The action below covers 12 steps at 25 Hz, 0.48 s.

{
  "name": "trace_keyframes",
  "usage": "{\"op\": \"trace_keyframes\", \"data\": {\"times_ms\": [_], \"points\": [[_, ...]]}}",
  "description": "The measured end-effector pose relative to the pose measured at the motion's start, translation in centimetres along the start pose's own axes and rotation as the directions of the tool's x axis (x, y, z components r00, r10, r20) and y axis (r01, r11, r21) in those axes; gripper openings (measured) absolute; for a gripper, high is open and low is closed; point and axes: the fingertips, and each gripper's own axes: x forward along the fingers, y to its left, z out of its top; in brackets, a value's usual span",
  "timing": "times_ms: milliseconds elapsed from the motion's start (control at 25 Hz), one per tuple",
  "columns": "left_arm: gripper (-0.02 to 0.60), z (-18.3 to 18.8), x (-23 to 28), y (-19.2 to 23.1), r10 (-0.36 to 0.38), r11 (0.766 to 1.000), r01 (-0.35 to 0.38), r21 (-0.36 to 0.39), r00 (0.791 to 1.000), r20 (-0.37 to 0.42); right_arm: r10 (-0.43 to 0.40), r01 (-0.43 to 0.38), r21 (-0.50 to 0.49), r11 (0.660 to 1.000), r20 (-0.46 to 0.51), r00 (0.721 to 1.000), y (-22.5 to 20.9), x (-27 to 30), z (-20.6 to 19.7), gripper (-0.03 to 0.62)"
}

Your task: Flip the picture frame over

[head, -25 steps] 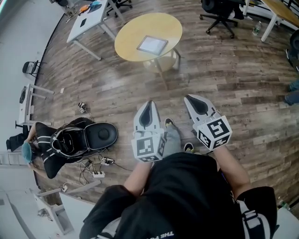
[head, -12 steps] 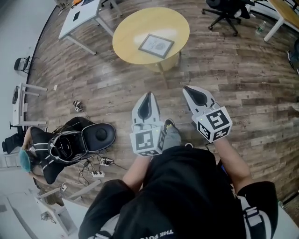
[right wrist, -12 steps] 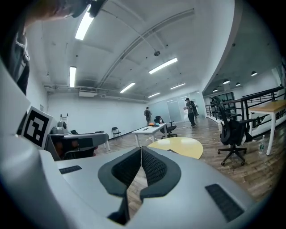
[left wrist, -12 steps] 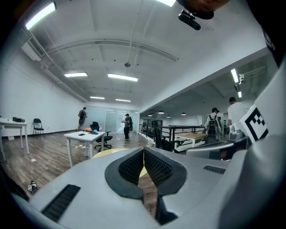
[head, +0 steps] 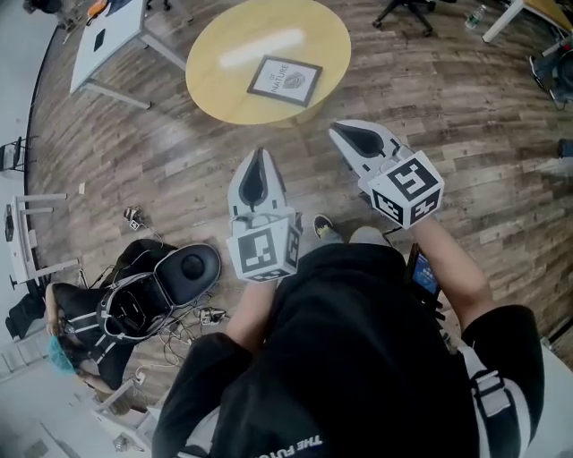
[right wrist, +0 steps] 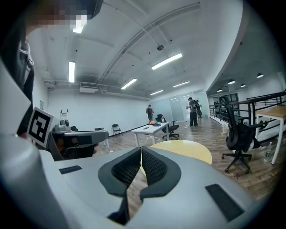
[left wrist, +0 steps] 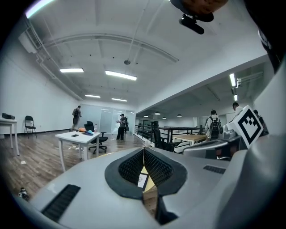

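Far left, on the brown plank floor (head: 466, 116), an open black bag (head: 166, 277) lies among cables, and a white rectangular desk (head: 112, 36) stands beyond it, both well away from the work. The grey left hand-held gripper (head: 257, 161) is held out roughly level, clenched on nothing. Its own view shows the pads pressed together, with only a sliver of the target past them. It is probably kept closed because there is nothing to grip yet. Ahead lies the dark-edged rectangular picture frame (head: 285, 80), flat and picture side up on the round yellow table (head: 215, 76), near its middle and untouched. The grey right hand-held gripper (head: 338, 132) is likewise clenched and empty, short of the table's near rim. The room is a large white hall with strip lights and black office chairs (head: 407, 11) at the far right
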Motion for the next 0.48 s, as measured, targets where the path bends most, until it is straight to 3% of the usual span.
{"op": "trace_keyframes", "data": {"times_ms": [200,480], "points": [[0.023,0.0,3.3,2.8,-0.013,1.000,0.013,0.011,1.000,-0.001,0.013,-0.013,-0.031,0.999,0.002,1.000,-1.4,3.0,1.0,0.020],[0.023,-0.4,6.8,3.1,-0.027,1.000,0.027,-0.006,1.000,-0.006,0.021,-0.022,-0.051,0.998,-0.027,0.999,-3.5,5.3,0.6,0.020]]}}
